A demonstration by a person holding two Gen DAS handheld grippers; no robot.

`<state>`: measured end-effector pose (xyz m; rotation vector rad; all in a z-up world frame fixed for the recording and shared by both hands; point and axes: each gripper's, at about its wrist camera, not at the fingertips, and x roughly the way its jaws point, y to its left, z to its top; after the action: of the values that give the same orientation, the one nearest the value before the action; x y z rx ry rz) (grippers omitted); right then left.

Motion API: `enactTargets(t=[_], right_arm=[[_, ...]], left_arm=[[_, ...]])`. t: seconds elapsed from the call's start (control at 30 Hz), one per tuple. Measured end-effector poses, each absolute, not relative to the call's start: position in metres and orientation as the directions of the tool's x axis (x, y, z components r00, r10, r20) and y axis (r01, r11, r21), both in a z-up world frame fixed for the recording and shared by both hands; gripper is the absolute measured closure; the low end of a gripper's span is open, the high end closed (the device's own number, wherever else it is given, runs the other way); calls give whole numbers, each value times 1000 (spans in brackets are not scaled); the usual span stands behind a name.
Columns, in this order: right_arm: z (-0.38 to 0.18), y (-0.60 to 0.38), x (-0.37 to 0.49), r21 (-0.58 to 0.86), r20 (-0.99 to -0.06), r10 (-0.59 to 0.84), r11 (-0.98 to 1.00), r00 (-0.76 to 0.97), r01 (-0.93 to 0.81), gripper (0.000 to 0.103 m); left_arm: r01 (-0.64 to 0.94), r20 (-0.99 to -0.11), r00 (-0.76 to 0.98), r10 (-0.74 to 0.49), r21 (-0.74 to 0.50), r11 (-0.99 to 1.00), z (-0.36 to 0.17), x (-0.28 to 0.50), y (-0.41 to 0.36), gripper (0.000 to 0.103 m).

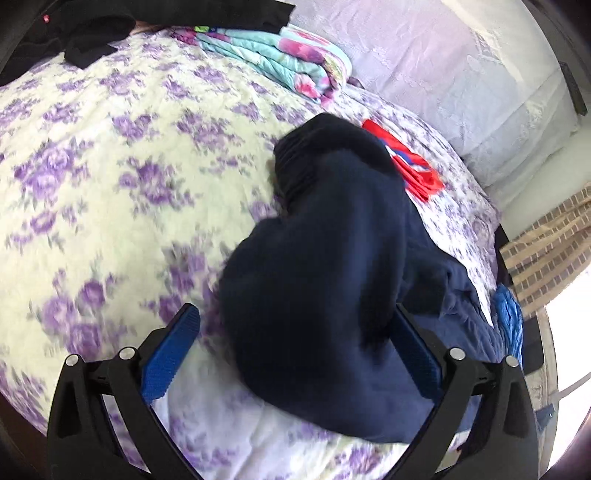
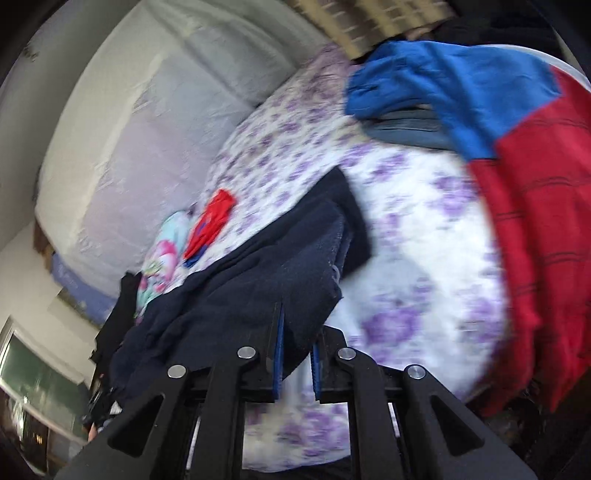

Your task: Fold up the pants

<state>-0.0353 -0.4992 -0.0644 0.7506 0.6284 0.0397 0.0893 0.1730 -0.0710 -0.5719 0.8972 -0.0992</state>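
Dark navy pants (image 1: 325, 251) lie bunched on the floral bedspread (image 1: 110, 155), waistband toward the far side. My left gripper (image 1: 295, 310) is open wide, astride the near end of the pants. Its left pad (image 1: 170, 354) stands apart from the cloth, while the cloth drapes over the right pad (image 1: 417, 354). In the right wrist view my right gripper (image 2: 297, 332) is shut on an edge of the navy pants (image 2: 258, 280), and the fabric stretches away to the left from the blue pads (image 2: 279, 354).
A folded pink and turquoise blanket (image 1: 280, 55) and black clothes (image 1: 92, 33) lie at the far side. A small red and blue garment (image 1: 413, 162) sits beside the pants. A blue and red garment pile (image 2: 498, 122) lies at the right. A pale pillow (image 1: 461, 74) is behind.
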Motion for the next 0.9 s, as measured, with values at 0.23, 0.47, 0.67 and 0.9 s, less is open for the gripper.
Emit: enactTargets(t=[0.23, 0.47, 0.67, 0.9], right_arm=[[-73, -504, -29, 550, -628, 170, 787, 760, 278, 59], [-21, -516, -2, 504, -545, 132, 840, 828, 198, 40], [-33, -529, 75, 606, -548, 239, 774, 802, 184, 40], [-70, -571, 131, 698, -597, 309, 655, 740, 290, 40]], left_arm=[[-151, -690, 660, -298, -510, 847, -63, 76, 191, 5], [-214, -675, 726, -131, -403, 890, -7, 136, 234, 5], [33, -794, 564, -227, -253, 967, -13, 280, 199, 5], [158, -833, 421, -359, -322, 933, -45, 356, 183, 5]])
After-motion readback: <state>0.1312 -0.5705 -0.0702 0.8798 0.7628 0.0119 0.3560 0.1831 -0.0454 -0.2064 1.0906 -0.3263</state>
